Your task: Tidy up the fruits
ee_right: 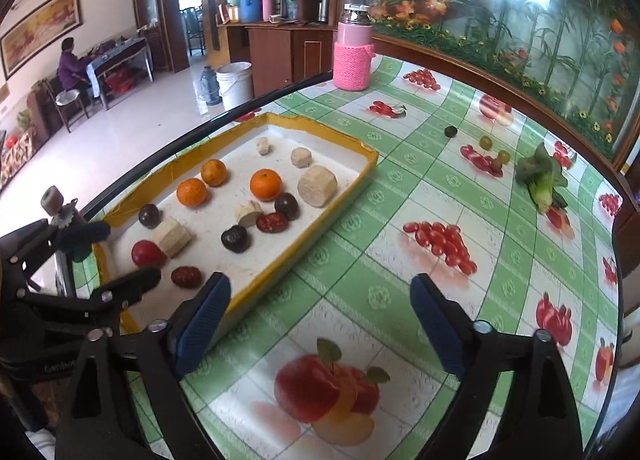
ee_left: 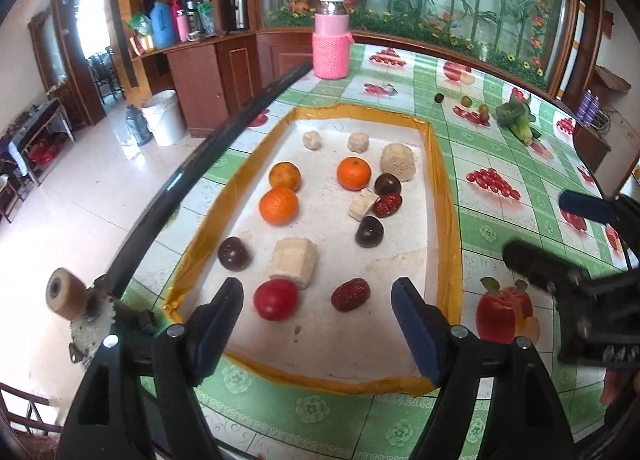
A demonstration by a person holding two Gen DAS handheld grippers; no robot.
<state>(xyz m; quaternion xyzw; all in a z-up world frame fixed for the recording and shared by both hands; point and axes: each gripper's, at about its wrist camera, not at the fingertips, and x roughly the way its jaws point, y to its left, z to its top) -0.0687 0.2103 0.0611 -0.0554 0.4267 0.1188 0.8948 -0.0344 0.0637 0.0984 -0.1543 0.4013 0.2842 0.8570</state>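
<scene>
Hovering over the tray [ee_left: 442, 196], your left gripper [ee_left: 318, 324] gaped empty, the tomato [ee_left: 275, 299] and date [ee_left: 351, 294] lying just beyond its tips at twelve o'clock. Your right gripper [ee_right: 320, 324] stood released over the tablecloth [ee_right: 400, 196], the tray at ten o'clock.

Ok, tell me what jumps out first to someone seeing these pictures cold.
First the yellow-rimmed tray on the green checked tablecloth, holding three oranges, dark round fruits, a red one and pale chunks. Behind it, at the table's far edge, stands a pink jar in a knitted sleeve. To the right of the tray lie a leafy vegetable and a few small loose fruits; both grippers, left and right, are open and hold nothing.
</scene>
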